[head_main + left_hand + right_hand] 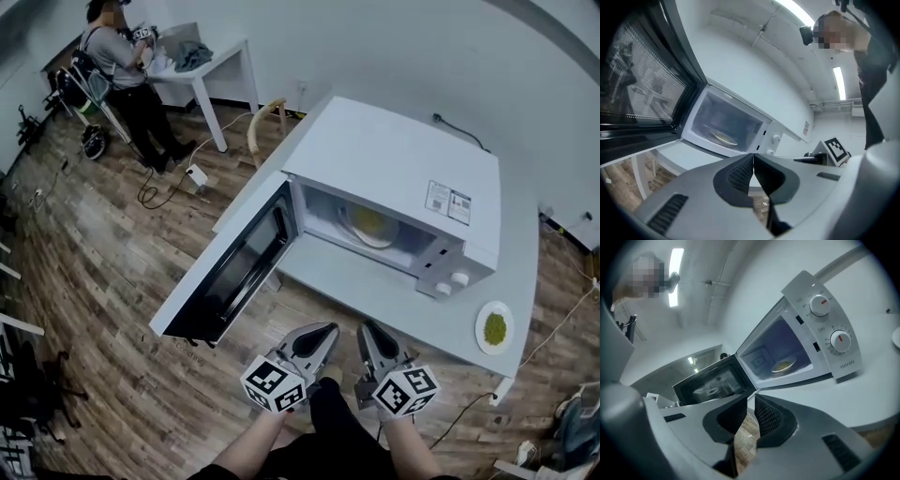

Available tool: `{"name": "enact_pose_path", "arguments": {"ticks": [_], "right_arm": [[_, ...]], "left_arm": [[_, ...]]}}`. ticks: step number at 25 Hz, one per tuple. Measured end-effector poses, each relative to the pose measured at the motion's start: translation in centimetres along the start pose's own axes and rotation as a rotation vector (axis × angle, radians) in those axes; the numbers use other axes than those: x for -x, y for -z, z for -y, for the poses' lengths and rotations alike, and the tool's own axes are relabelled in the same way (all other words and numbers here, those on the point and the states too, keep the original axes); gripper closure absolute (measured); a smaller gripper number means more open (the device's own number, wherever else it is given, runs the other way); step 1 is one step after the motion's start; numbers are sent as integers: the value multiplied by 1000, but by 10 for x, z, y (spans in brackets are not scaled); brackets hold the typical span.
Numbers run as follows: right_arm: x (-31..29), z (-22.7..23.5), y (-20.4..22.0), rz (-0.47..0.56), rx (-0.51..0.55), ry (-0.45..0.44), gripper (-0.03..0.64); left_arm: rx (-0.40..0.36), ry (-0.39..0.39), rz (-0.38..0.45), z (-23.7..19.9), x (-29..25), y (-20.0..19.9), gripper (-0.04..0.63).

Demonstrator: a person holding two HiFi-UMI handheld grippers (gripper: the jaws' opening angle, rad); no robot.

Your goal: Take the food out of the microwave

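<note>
A white microwave point(403, 178) stands on a white table point(375, 291), its door point(239, 272) swung wide open to the left. Inside, on the turntable, lies a plate of yellow food point(370, 225), also seen in the left gripper view point(723, 137) and the right gripper view point(783, 365). Both grippers hover side by side off the table's front edge, short of the opening. My left gripper point(323, 330) point(753, 154) is shut with nothing in it. My right gripper point(367, 328) point(751, 397) shows a narrow gap between its pads, and nothing is in that gap.
A small plate of green food point(494, 327) sits on the table right of the microwave. The open door juts out over the wooden floor at the left. A person point(122, 66) stands at another white table at the back left; cables lie on the floor.
</note>
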State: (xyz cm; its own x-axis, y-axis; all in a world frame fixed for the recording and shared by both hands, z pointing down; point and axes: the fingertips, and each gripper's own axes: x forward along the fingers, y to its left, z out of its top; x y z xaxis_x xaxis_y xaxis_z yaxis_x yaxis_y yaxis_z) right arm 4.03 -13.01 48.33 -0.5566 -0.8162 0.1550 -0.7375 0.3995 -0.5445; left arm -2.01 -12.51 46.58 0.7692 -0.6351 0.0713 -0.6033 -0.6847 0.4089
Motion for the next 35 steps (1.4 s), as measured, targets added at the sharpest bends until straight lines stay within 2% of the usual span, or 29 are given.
{"name": "enact_pose_path", "arguments": {"ticks": [4, 9, 11, 18, 21, 26, 32, 35], "right_arm": [[-21, 18, -13, 20, -1, 21, 557], [-38, 47, -24, -50, 281, 131, 557], [-44, 59, -33, -50, 299, 160, 557], [-79, 96, -67, 71, 86, 289, 552], [-95, 108, -70, 110, -47, 356, 484], [-111, 130, -79, 188, -235, 432, 466], [-119, 139, -85, 227, -346, 436, 474], [-117, 140, -83, 244, -420, 422, 528]], "left_arm": [[-2, 4, 8, -16, -18, 1, 584], [-25, 22, 9, -29, -43, -4, 584], [-42, 19, 8, -35, -54, -6, 584], [-107, -25, 45, -60, -79, -16, 584], [-128, -22, 49, -65, -82, -18, 584], [-171, -27, 20, -73, -83, -17, 584], [-150, -24, 20, -81, -84, -18, 584], [-128, -28, 13, -83, -86, -15, 584]]}}
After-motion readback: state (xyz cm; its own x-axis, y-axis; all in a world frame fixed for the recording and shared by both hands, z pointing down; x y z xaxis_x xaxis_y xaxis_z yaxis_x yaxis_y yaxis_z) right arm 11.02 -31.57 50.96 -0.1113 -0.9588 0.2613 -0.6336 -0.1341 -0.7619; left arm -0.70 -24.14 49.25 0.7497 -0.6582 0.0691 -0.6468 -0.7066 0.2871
